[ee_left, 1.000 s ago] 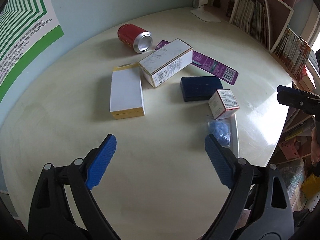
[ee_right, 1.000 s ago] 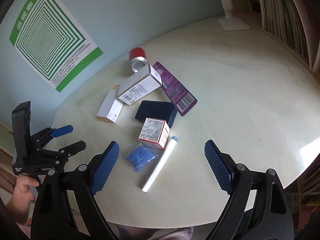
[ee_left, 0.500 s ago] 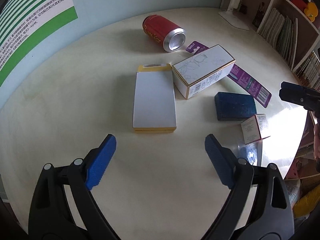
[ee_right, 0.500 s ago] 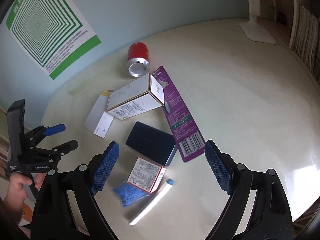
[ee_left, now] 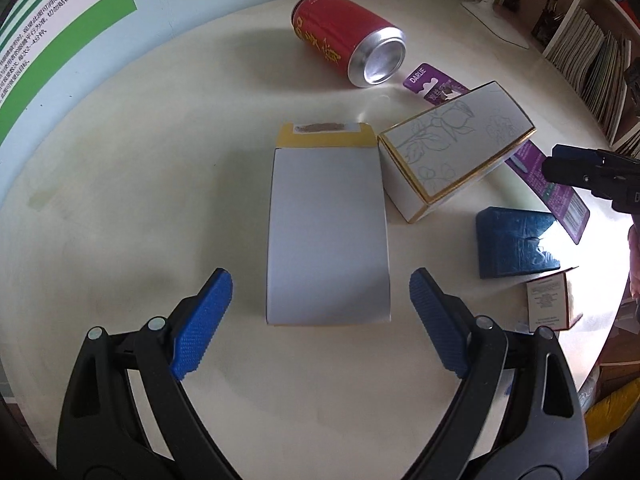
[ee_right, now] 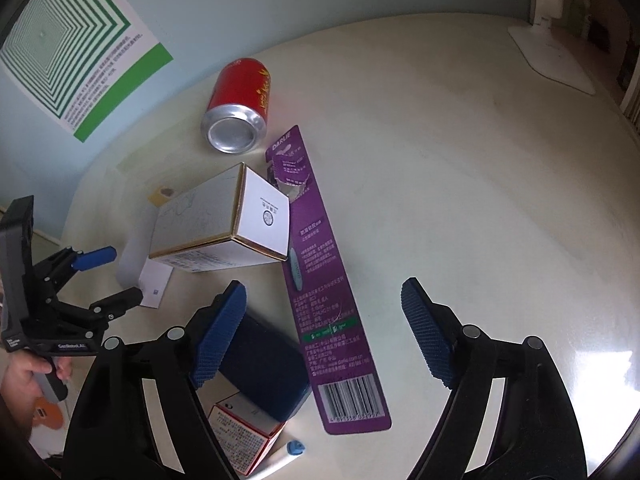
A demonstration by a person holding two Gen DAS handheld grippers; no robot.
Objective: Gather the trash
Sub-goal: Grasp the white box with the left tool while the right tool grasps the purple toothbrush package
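Note:
A flat white box with a yellow flap (ee_left: 328, 232) lies on the round table, right in front of my open left gripper (ee_left: 320, 312), whose jaws stand either side of its near end. A white gold-edged box (ee_left: 456, 148) (ee_right: 224, 224), a red can on its side (ee_left: 348, 52) (ee_right: 240, 104), a purple card pack (ee_right: 328, 280), a dark blue box (ee_left: 516, 240) (ee_right: 260, 360) and a small red-edged box (ee_right: 244, 432) lie around. My right gripper (ee_right: 324, 332) is open over the purple card and the blue box.
The cream table (ee_right: 480, 184) has a white lamp base (ee_right: 552, 52) at the back right. Bookshelves (ee_left: 588, 40) stand beyond the table edge. A green poster (ee_right: 68, 48) hangs on the wall. A white tube with a blue cap (ee_right: 288, 456) lies near the front edge.
My left gripper has moved forward and left, closing in on the flat white box. My right gripper has moved forward over the purple card and blue box. Both stay open.

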